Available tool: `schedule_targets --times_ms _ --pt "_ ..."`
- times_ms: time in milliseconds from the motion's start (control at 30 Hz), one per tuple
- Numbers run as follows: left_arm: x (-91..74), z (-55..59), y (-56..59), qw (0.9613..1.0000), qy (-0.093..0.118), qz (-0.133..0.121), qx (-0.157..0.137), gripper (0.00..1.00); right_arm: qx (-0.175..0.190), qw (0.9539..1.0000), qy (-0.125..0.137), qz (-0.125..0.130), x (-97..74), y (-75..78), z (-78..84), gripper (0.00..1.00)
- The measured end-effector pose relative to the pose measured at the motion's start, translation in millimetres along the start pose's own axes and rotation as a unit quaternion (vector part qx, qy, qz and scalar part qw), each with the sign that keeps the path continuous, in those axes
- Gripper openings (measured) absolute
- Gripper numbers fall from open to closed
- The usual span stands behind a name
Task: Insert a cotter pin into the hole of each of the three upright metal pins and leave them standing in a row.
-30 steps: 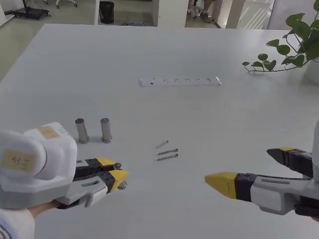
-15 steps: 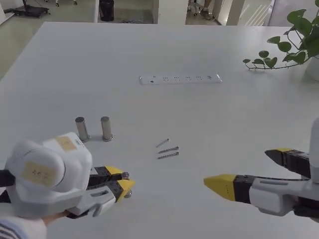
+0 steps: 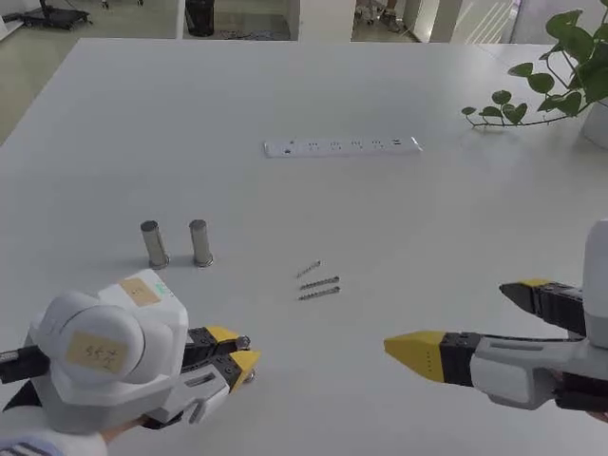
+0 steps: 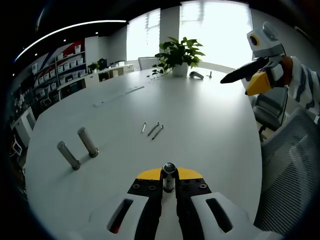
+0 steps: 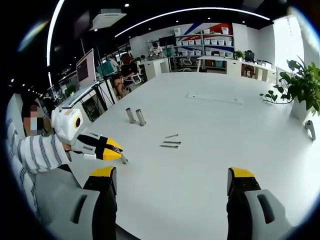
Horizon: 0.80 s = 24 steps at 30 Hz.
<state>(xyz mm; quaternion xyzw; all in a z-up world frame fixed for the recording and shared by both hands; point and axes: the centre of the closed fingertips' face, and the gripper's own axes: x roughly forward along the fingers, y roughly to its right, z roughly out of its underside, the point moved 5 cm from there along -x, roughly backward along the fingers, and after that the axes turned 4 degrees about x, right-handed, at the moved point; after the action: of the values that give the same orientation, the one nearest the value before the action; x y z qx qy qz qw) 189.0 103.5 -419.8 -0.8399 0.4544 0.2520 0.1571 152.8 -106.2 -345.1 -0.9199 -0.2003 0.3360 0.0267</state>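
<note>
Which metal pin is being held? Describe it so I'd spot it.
On the white table, find the left gripper at the near left edge. The short metal pin sits clamped between its yellow-tipped fingers, unlike the two pins standing free beyond it.

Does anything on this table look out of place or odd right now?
Mildly: two metal pins stand side by side, while the third pin is clamped in the left gripper, away from them. The three cotter pins lie loose. Nothing looks damaged.
</note>
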Motion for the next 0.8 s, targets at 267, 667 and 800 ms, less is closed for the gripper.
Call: schedule_targets --times_ms 267,667,800 --pt "2.5 0.2 1.9 1.0 0.003 -0.006 -0.004 0.05 0.001 1.0 0.001 -0.002 1.1 0.2 0.3 0.9" --pt "2.7 3.5 2.4 0.9999 0.002 -0.011 -0.013 0.05 0.005 1.0 -0.001 0.003 0.0 2.6 3.4 0.9" --pt "1.9 4.0 2.3 0.9999 0.003 -0.008 -0.014 0.05 0.005 1.0 -0.001 0.002 0.3 1.9 3.8 0.9"
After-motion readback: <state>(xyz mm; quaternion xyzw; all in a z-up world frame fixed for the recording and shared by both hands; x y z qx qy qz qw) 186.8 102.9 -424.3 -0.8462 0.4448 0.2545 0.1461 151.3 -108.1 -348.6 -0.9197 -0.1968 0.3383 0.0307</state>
